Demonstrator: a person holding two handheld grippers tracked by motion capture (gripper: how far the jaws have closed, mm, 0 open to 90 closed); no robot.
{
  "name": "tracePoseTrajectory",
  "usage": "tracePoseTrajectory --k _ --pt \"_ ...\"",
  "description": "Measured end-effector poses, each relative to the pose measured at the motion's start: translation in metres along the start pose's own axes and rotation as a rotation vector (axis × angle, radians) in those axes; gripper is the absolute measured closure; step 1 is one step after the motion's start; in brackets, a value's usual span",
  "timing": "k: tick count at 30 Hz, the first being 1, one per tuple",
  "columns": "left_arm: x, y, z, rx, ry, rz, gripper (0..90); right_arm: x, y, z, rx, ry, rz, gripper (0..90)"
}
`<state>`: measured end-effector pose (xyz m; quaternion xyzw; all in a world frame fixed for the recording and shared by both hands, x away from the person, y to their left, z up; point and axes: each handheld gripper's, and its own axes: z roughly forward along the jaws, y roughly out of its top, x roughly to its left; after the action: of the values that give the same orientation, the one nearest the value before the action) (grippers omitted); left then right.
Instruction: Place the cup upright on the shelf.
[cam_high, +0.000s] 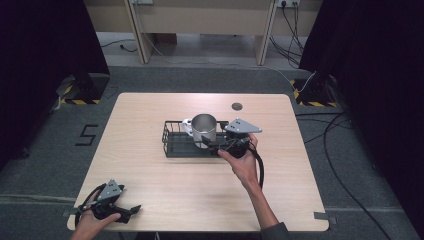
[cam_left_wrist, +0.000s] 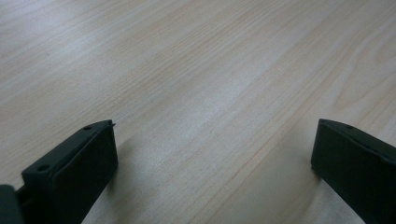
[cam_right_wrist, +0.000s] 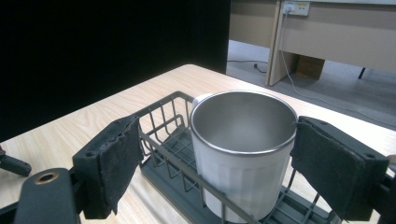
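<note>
Pale wood-grain table (cam_high: 150, 180) on grey carpeted floor, dark curtains on both sides, desk legs and trailing cables at the far wall.

Right gripper (cam_high: 212, 143), held in the person's right hand (cam_high: 242, 162), sits at the near right side of the rack. Jaws spread wide. In the right gripper view, the right gripper (cam_right_wrist: 217, 158) has its two black pads either side of the metal cup (cam_right_wrist: 243, 149): the right pad lies at the cup's rim, contact or a hair's gap, cannot tell which; the left pad stands well clear, with open rack wire between it and the cup wall. Nothing pinched.

The cup stands upright, mouth up, empty inside, steel rim and pale ribbed outer wall. It is inside the black wire rack (cam_right_wrist: 163, 126), toward the rack's right half as seen from the high view (cam_high: 172, 142). Cup in the high view: (cam_high: 204, 127). A white piece shows just behind the cup's left edge; shape unclear.

The rack sits near the table's middle, slightly to the far side. A small dark round grommet (cam_high: 237, 106) lies beyond it, apart.

Left gripper (cam_high: 131, 210) rests at the near left corner of the table, in the left hand (cam_high: 92, 222), well apart from the rack. In its own view the left gripper (cam_left_wrist: 212, 154) has jaws spread, bare wood between them.
</note>
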<state>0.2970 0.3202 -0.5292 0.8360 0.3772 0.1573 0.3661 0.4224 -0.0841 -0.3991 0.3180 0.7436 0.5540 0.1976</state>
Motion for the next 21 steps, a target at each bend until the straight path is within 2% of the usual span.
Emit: tracePoseTrajectory --k 6,21 --pt "0.000 0.000 0.000 0.000 0.000 0.000 0.0 0.003 -0.006 -0.007 0.006 0.001 -0.007 15.8" --pt "0.000 0.000 0.000 0.000 0.000 -0.001 0.0 0.005 -0.020 -0.023 -0.005 0.013 0.011 15.7"
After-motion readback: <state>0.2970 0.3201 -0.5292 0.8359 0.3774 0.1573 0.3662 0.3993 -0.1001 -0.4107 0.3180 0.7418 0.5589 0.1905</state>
